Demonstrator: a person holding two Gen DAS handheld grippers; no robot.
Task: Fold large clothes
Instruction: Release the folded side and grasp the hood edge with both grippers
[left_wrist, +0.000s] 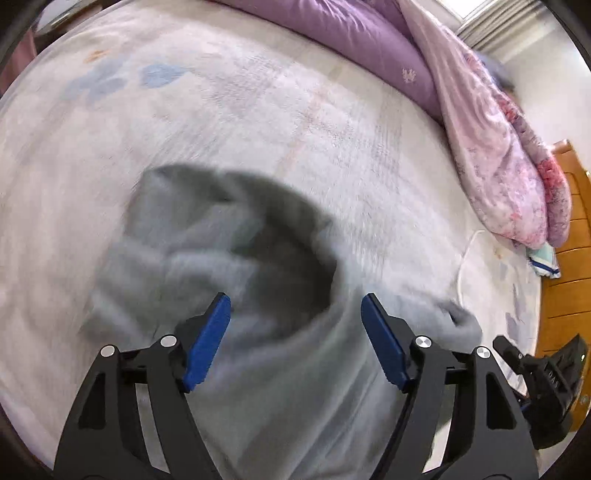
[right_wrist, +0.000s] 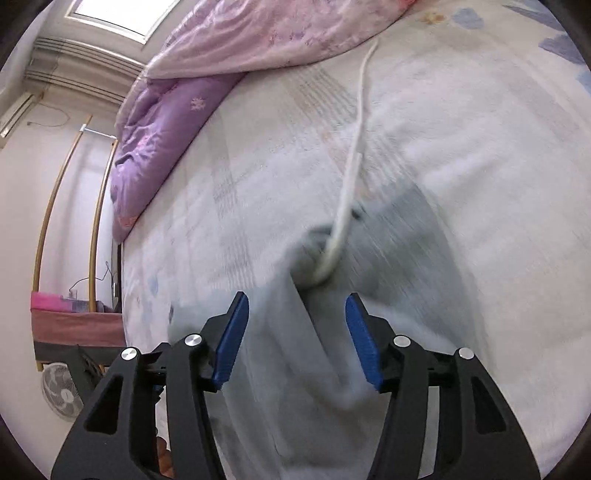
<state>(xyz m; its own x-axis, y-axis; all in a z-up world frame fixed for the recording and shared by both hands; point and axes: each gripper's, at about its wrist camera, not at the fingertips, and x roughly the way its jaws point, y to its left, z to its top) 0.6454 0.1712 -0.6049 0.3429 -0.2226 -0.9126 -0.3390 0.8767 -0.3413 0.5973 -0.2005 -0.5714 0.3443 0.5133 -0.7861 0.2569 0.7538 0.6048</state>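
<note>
A large grey garment (left_wrist: 229, 266) lies crumpled on the pale bed sheet (left_wrist: 221, 110), blurred by motion. My left gripper (left_wrist: 295, 306) is open just above it, blue pads apart, nothing between them. In the right wrist view the same grey garment (right_wrist: 388, 280) spreads under my right gripper (right_wrist: 295, 306), which is open and empty. A white cord (right_wrist: 351, 177) runs down the sheet onto the garment. The right gripper's body (left_wrist: 546, 373) shows at the lower right of the left wrist view.
A purple quilt (left_wrist: 351, 33) and a pink floral quilt (left_wrist: 498, 147) are heaped along the far side of the bed. A wooden cabinet (left_wrist: 569, 258) stands to the right. A fan (right_wrist: 62, 391) and a pink box (right_wrist: 55, 302) sit beyond the bed edge.
</note>
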